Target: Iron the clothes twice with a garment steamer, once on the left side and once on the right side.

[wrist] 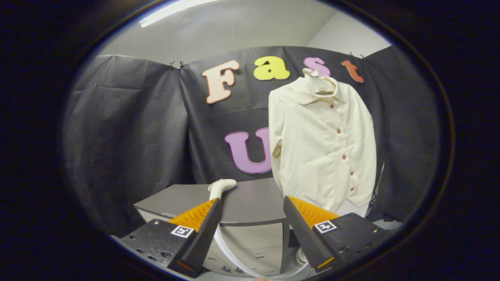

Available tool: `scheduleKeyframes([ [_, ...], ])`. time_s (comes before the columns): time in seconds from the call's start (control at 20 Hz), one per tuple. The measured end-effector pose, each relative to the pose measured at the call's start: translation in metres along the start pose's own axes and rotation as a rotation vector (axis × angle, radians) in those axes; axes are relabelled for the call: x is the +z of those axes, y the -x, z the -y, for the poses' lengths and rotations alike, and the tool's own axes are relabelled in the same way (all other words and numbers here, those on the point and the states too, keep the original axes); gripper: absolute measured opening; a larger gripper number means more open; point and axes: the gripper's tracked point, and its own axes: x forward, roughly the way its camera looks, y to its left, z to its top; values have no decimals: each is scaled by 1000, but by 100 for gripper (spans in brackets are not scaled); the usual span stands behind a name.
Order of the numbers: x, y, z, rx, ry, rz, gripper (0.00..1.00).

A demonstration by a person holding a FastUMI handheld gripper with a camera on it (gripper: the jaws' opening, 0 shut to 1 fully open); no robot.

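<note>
While the gripper (253,218) hovers over the grey table (250,203), its fingers stand wide apart and clamp nothing. Each finger carries a small square black-and-white marker, with no readable writing. A white steamer head (220,186) pokes up just past the left finger, its hose (230,253) curving below between the fingers. Beyond the right finger hangs the cream buttoned shirt (322,142) on a hanger.

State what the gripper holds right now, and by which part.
Nothing is held. The gripper is open, its fingers apart, with the steamer head resting on the cabinet just beyond one finger, untouched.
</note>
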Motion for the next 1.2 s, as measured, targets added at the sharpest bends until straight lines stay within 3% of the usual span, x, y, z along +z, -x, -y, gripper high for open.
scheduleKeyframes([
  [0.35,-18,-94,-64,136,-78,-179,97],
  [0.7,-56,-155,-102,169,76,-403,97],
  [0.9,-74,-181,-102,128,113,-499,96],
  [1.05,-98,-197,-96,87,156,-577,81],
  [1.2,-112,-205,-92,2,186,-651,78],
])
